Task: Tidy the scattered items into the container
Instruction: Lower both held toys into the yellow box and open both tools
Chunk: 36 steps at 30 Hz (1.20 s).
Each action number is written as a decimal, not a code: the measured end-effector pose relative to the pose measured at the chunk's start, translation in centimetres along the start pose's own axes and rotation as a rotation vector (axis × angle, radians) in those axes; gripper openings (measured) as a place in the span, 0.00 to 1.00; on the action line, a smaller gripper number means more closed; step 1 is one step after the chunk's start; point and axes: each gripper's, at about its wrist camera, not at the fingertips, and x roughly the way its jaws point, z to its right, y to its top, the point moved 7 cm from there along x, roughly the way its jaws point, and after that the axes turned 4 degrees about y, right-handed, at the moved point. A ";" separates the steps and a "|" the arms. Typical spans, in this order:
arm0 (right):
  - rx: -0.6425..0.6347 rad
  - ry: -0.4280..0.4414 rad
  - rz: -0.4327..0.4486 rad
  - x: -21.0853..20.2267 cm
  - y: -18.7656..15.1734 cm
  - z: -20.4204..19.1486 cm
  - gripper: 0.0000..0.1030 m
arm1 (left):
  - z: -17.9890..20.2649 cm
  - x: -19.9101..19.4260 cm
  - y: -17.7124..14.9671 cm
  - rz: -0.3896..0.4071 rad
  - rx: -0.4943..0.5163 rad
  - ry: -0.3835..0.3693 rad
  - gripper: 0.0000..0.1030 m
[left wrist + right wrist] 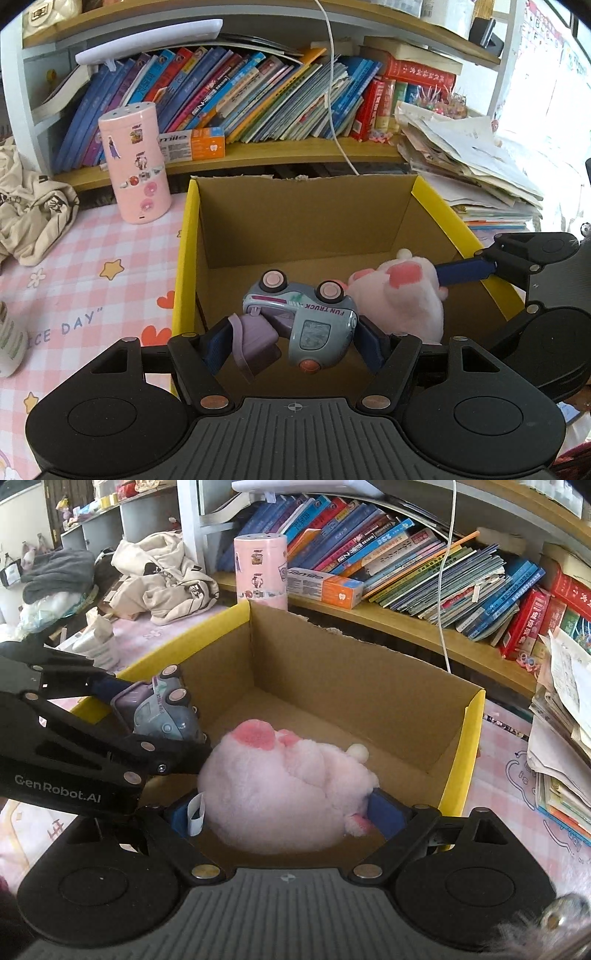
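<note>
A cardboard box (295,221) with yellow rims stands open on the pink tablecloth; it also shows in the right wrist view (351,686). My left gripper (291,343) is shut on a grey-blue toy truck (314,325), turned wheels up, held over the box's near left part. The truck also shows in the right wrist view (162,712). My right gripper (288,816) is shut on a pink plush toy (280,790), held inside the box beside the truck. The plush also shows in the left wrist view (402,295).
A pink sticker-covered canister (135,162) stands left of the box. A beige garment (29,210) lies at far left. A bookshelf with leaning books (240,96) runs behind the box. A stack of papers (469,162) sits at right. A white cable (332,92) hangs down.
</note>
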 end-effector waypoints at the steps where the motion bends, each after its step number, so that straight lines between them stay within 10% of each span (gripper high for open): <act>1: -0.003 0.003 -0.001 0.0 0.0 0.0 0.90 | 0.0 -0.1 -0.1 -0.002 -0.002 0.003 0.68; 16: -0.038 0.034 -0.012 -0.4 -0.3 0.0 0.92 | 0.4 -0.7 -0.5 -0.015 -0.017 0.035 0.72; 21: -0.004 0.036 -0.003 -0.6 -0.2 0.2 0.94 | -0.1 -1.6 0.0 0.038 -0.041 0.065 0.90; 36: 0.036 -0.057 0.136 -4.2 0.6 -0.5 0.94 | -0.6 -6.0 0.5 0.224 -0.062 0.108 0.97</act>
